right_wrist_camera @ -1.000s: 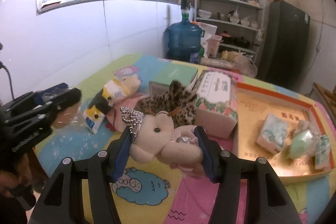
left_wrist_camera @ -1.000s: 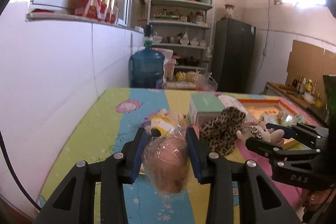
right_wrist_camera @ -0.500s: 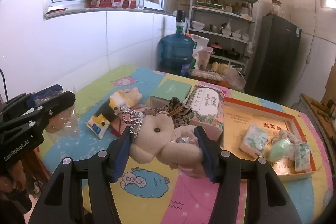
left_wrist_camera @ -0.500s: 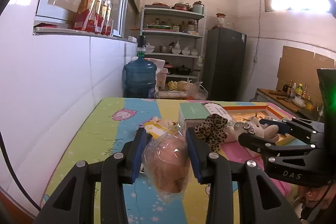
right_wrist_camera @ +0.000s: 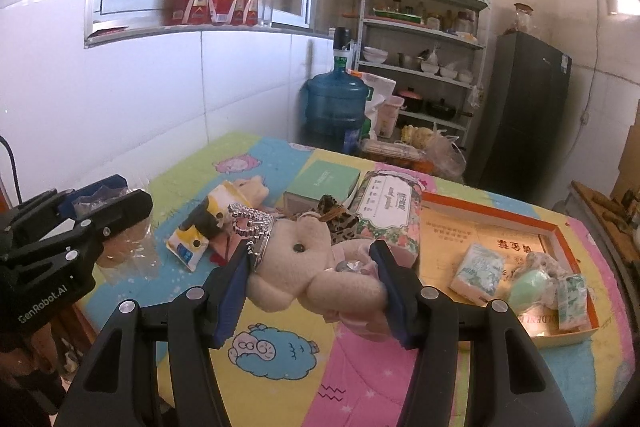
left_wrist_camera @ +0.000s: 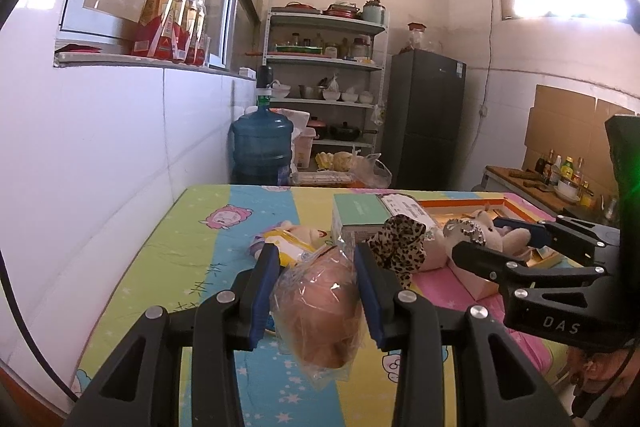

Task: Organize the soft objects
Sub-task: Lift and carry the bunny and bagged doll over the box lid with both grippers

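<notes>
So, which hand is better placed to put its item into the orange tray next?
Probably the right gripper: it holds the plush bear, beside the orange tray. The left gripper holds the wrapped bun, farther away.

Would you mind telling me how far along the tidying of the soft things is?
Done: three packets in the orange tray. In hand: left gripper holds a wrapped bun, right gripper a plush bear. Left on the table: yellow plush toy, leopard fabric.

Print on the tissue box (right_wrist_camera: 390, 215) too small to read, plush bear (right_wrist_camera: 316, 267) partly masked by tool pads (head hidden behind a beaded crown (right_wrist_camera: 248, 223)), shelf (left_wrist_camera: 324, 67) contents indistinct, worktop (left_wrist_camera: 168, 267) cut by lower edge.
</notes>
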